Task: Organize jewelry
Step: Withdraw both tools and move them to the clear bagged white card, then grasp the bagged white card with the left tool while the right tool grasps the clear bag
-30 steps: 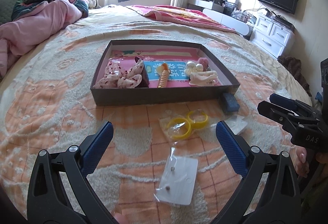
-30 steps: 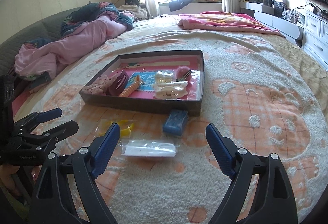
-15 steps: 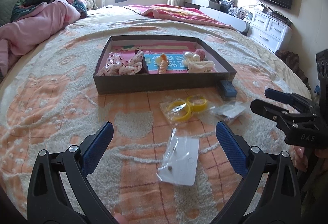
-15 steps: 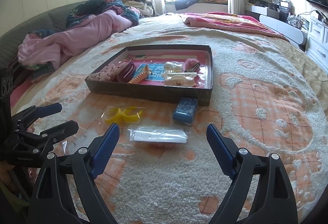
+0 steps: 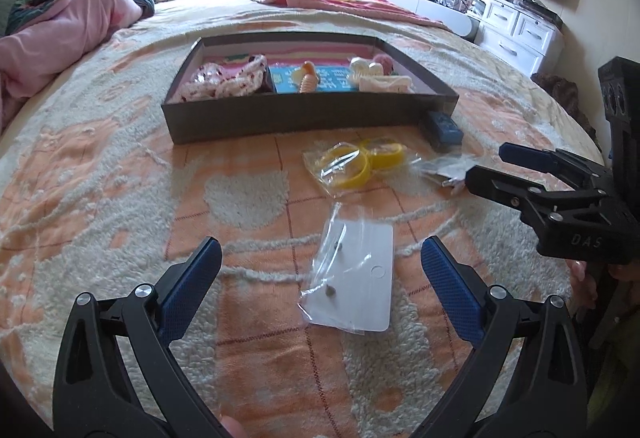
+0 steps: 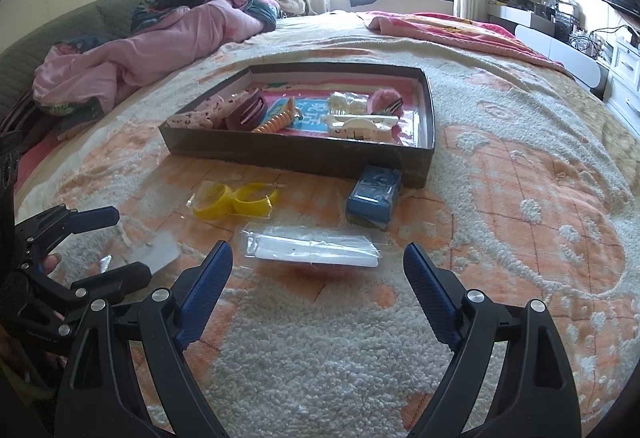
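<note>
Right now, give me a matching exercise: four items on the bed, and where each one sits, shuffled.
Items:
1. yellow bangles
2. blue box
3. earring card
4. orange spiral clip

Places:
A. inside the tray
B. against the tray's outer front wall
C. ahead of the open left gripper
D. bagged, on the blanket left of the blue box

Pairs: 1-D, 2-B, 3-C, 4-A

Left hand-held gripper (image 5: 320, 270): jaws stood wide apart, holding nothing, poised low over the bed.
Right hand-held gripper (image 6: 318, 266): jaws spread wide, empty, held low and level beside the left one.
Fingers (image 5: 580, 274): gripped the right handle.
</note>
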`<state>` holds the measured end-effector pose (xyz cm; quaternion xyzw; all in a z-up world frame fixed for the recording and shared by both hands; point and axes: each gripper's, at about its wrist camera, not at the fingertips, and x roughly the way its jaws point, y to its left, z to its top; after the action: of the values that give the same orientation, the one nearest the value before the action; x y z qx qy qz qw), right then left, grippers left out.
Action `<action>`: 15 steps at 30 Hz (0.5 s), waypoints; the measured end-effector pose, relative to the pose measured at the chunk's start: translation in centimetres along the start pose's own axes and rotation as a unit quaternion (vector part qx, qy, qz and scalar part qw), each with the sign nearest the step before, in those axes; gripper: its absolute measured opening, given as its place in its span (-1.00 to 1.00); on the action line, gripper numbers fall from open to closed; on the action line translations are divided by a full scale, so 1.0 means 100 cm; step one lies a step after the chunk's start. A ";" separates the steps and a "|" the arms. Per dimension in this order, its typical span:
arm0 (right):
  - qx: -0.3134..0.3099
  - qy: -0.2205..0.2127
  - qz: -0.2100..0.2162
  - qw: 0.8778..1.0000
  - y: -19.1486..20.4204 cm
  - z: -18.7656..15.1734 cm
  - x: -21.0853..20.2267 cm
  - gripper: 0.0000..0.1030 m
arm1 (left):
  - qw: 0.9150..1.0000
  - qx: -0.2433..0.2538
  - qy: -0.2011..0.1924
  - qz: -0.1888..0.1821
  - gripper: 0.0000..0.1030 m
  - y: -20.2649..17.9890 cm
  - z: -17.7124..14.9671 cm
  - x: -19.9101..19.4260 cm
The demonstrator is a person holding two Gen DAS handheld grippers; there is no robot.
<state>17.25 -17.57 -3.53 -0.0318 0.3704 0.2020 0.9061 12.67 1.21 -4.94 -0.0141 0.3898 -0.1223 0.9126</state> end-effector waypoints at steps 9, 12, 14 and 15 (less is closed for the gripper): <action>0.004 0.020 -0.001 1.000 -0.002 0.000 0.018 0.65 | 1.000 0.013 0.015 -0.005 0.17 -0.007 -0.003 0.010; 0.005 0.026 0.003 1.000 -0.001 0.001 0.024 0.65 | 1.000 0.016 0.018 -0.011 -0.08 -0.008 -0.005 0.010; 0.007 0.028 0.004 1.000 0.000 0.001 0.026 0.65 | 1.000 0.017 0.019 -0.016 -0.32 -0.008 -0.005 0.010; 0.010 0.029 0.005 1.000 0.001 0.002 0.028 0.65 | 1.000 0.016 0.018 -0.017 -0.33 -0.008 -0.005 0.009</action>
<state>19.11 -16.55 -5.29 -0.0271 0.3989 0.2017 0.8941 12.78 0.23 -5.84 -0.0042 0.4042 -0.1445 0.9032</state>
